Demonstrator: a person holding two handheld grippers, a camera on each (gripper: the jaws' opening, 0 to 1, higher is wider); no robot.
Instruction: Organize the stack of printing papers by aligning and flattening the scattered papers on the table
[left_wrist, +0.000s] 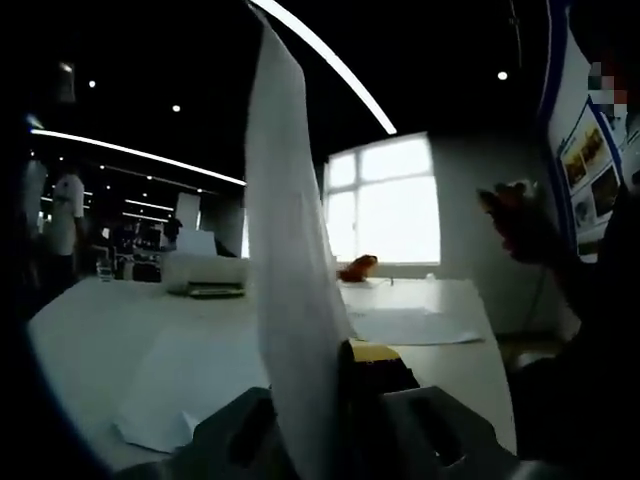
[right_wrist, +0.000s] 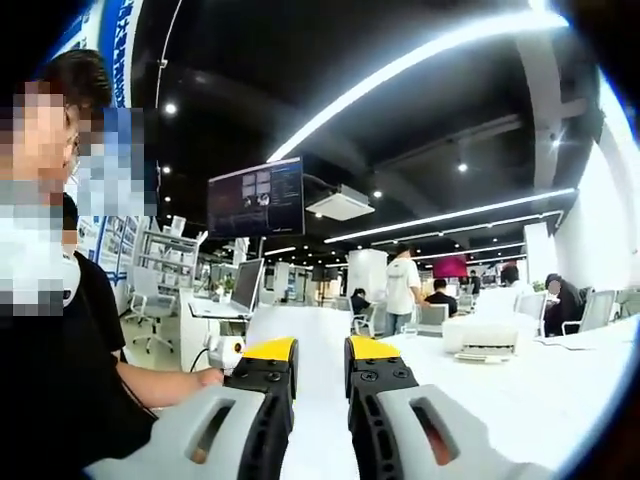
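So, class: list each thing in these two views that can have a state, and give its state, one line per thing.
left gripper: shut on sheet of paper
sheet of paper: held upright, lifted off the table
papers on the table: lying flat, loosely spread
right gripper: open, nothing between its jaws
wall monitor: switched on

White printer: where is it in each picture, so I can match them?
Left gripper view: the white printer is left of centre, at the table's far side, left of the upright sheet of paper.
Right gripper view: the white printer is right of centre, low.
Shared landmark: the standing person in a white shirt.
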